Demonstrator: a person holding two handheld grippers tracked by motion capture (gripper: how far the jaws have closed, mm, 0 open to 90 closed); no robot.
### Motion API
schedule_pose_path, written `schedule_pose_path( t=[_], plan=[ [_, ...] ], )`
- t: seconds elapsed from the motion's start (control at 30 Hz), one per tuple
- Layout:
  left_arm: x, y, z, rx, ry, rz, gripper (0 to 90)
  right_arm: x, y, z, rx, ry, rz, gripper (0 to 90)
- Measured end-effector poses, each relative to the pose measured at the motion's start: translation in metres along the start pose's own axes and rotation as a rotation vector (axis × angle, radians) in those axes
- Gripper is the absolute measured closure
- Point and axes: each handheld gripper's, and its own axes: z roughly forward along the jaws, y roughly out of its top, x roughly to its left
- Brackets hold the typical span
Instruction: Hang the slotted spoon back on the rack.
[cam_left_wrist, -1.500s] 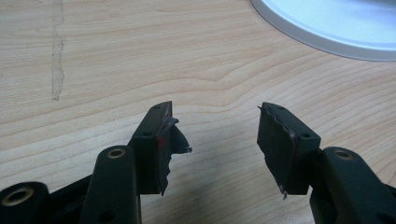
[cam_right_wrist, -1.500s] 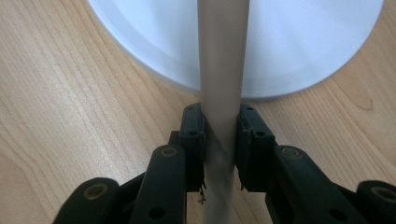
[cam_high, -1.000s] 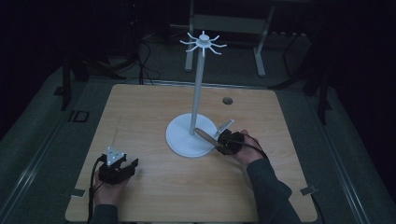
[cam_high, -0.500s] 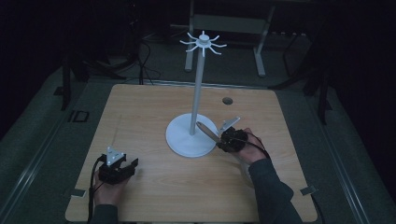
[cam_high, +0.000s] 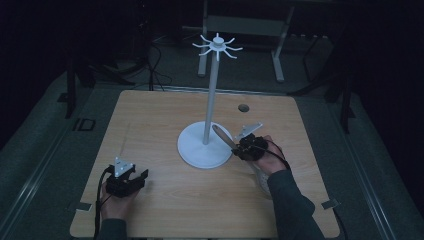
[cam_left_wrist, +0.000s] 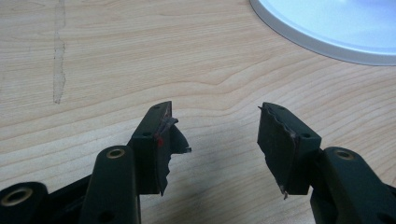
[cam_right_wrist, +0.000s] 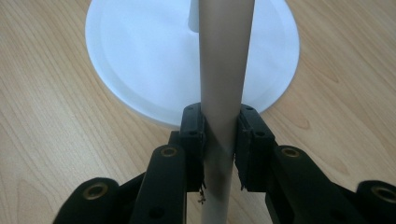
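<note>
A white stand (cam_high: 209, 100) with a round base (cam_high: 196, 150) and a ring of hooks on top rises from the middle of the wooden table. My right gripper (cam_high: 237, 146) is at the base's right edge, shut on a tan rod (cam_high: 221, 135) that slants up and left over the base. In the right gripper view the rod (cam_right_wrist: 224, 56) runs between the jaws of the right gripper (cam_right_wrist: 222, 112), with the base (cam_right_wrist: 140, 56) behind it. My left gripper (cam_high: 143, 175) rests near the table's front left, open with nothing in it; its jaws in the left gripper view (cam_left_wrist: 215, 112) stand apart over bare wood.
The table (cam_high: 150, 125) has a small dark hole (cam_high: 243, 107) at the back right. A metal frame (cam_high: 240, 30) stands on the dark floor beyond it. Cables trail from both grippers. Dark floor surrounds the table on all sides.
The right hand has shifted slightly to the right with the rod still in its jaws. The left hand has stayed where it was.
</note>
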Motion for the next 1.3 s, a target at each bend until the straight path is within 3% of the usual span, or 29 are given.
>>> schedule_pose_path(
  t=[0.77,1.3],
  plan=[
    [0.003,-0.003,0.001,0.003,0.003,-0.010,45.8,-0.009,-0.001,-0.012,-0.079,-0.021,0.049,74.6],
    [0.004,-0.005,-0.001,0.001,0.010,-0.013,45.5,-0.009,-0.001,-0.018,-0.104,-0.028,0.051,74.6]
  ],
)
